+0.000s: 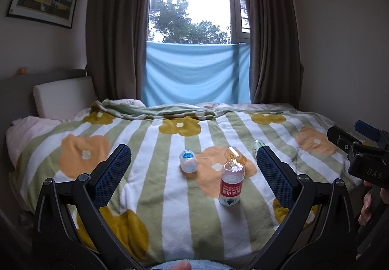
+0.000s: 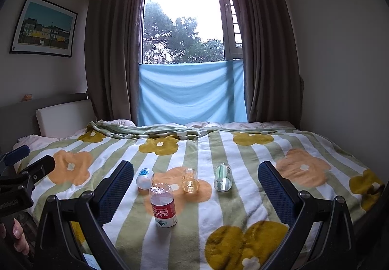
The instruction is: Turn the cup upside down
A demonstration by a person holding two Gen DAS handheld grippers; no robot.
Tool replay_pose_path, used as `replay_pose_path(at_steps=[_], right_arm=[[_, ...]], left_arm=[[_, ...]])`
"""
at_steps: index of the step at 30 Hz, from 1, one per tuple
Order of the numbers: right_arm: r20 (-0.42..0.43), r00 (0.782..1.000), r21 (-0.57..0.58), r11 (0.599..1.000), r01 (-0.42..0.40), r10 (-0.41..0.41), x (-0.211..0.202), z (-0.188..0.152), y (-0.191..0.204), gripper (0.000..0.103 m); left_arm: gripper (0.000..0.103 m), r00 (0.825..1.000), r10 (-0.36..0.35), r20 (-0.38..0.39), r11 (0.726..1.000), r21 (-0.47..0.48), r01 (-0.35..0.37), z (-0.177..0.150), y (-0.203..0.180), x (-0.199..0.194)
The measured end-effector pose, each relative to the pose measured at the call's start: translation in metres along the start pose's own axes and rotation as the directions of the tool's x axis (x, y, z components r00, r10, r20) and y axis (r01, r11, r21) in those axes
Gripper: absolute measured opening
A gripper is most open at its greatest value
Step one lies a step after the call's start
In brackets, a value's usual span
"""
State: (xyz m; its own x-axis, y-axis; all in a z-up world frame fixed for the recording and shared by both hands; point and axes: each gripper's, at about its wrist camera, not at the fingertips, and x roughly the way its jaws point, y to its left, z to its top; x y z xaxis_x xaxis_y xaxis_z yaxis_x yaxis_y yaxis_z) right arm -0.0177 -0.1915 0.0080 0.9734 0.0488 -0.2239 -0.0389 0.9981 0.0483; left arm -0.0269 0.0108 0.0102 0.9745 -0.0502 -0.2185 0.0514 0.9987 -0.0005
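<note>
On the striped flower blanket (image 1: 155, 197) a clear cup with a red label (image 1: 229, 187) stands with its print upside down. Three more lie on their sides behind it: a white one (image 1: 188, 161), an amber one (image 1: 235, 155) and a green-tinted one (image 1: 258, 144), which is partly hidden by my finger. My left gripper (image 1: 194, 172) hovers open in front of them, holding nothing. In the right wrist view, the red-label cup (image 2: 163, 206), white cup (image 2: 145, 178), amber cup (image 2: 190, 180) and green cup (image 2: 223, 177) lie ahead of my open, empty right gripper (image 2: 197, 187).
The bed fills the room up to the curtained window (image 2: 182, 22) with a blue cloth (image 2: 192, 92). A white headboard cushion (image 1: 63, 97) stands at the left. A hand (image 1: 367, 206) holds the other gripper's handle at the right edge.
</note>
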Motion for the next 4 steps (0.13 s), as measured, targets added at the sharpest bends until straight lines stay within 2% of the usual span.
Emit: replay_pose_path(at_steps=[4], right_arm=[[0.001,1.0,-0.005,1.0,-0.003,0.003,0.0008,0.001,0.0029,0.102]], left_arm=[[0.103,1.0,0.022,0.008,1.0,0.001,-0.022,-0.0002,-0.0008,0.0003]])
